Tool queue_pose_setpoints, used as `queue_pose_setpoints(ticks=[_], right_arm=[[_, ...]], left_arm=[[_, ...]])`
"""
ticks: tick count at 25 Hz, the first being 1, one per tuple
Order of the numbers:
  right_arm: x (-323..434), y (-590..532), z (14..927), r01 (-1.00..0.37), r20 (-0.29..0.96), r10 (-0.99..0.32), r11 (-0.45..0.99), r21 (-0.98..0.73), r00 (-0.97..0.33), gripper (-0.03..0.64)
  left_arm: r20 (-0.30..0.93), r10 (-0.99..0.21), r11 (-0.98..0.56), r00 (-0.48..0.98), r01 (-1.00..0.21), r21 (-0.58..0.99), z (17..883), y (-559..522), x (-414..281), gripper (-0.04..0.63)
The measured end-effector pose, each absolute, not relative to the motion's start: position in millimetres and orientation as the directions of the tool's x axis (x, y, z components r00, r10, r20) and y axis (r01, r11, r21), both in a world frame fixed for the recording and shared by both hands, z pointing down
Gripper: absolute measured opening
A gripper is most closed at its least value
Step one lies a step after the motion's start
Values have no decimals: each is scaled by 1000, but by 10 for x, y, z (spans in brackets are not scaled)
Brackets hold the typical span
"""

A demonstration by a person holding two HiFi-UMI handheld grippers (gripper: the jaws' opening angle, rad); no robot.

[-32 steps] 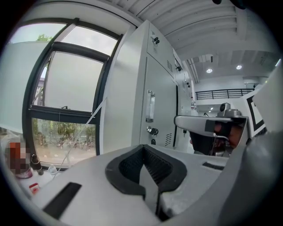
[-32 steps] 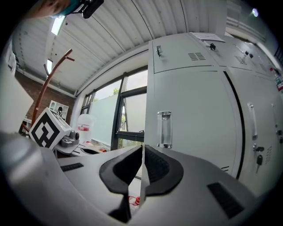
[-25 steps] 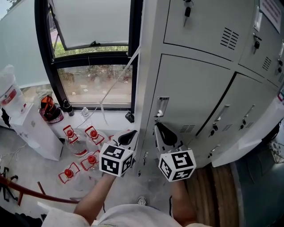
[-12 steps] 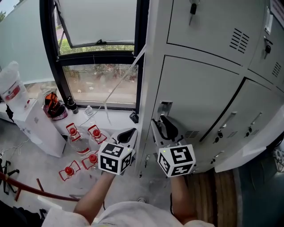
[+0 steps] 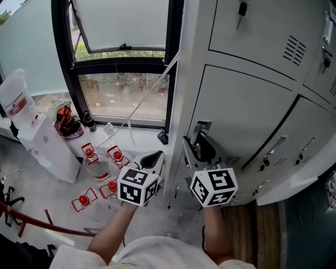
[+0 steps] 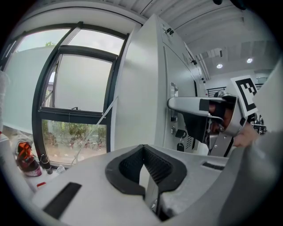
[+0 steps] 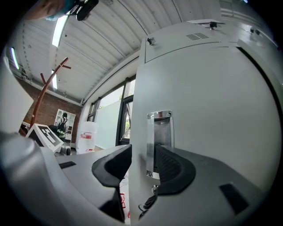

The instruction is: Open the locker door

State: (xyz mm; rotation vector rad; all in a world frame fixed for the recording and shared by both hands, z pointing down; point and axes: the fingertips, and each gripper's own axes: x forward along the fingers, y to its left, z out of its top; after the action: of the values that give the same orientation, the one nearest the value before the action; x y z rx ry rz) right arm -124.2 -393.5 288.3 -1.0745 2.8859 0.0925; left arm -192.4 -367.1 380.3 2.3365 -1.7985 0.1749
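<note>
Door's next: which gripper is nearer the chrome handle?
Right. The right gripper, jaws just opening, straddles the handle at its edge; the left gripper hangs shut, off past the locker side.

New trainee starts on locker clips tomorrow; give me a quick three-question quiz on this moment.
1. True or false: the left gripper has its jaws apart.
2. The right gripper faces: A red-capped clear bottles, B the chrome recessed handle on the pale grey metal locker door, C the white water dispenser?
3. Fill in: the black-headed key hangs in the ___ locker door.
Key: 1 false, shut. 2 B; jaws have just been opening, handle between them. 3 upper.
</note>
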Motion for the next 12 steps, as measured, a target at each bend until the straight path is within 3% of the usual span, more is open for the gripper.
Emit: queue_pose_setpoints(ticks=[12], right_arm=[[-1258, -3850, 2884, -659, -68, -656, 752, 13, -751, 150]], left_arm=[[225, -924, -300, 310, -951, 79, 3883, -3576, -1843, 5]])
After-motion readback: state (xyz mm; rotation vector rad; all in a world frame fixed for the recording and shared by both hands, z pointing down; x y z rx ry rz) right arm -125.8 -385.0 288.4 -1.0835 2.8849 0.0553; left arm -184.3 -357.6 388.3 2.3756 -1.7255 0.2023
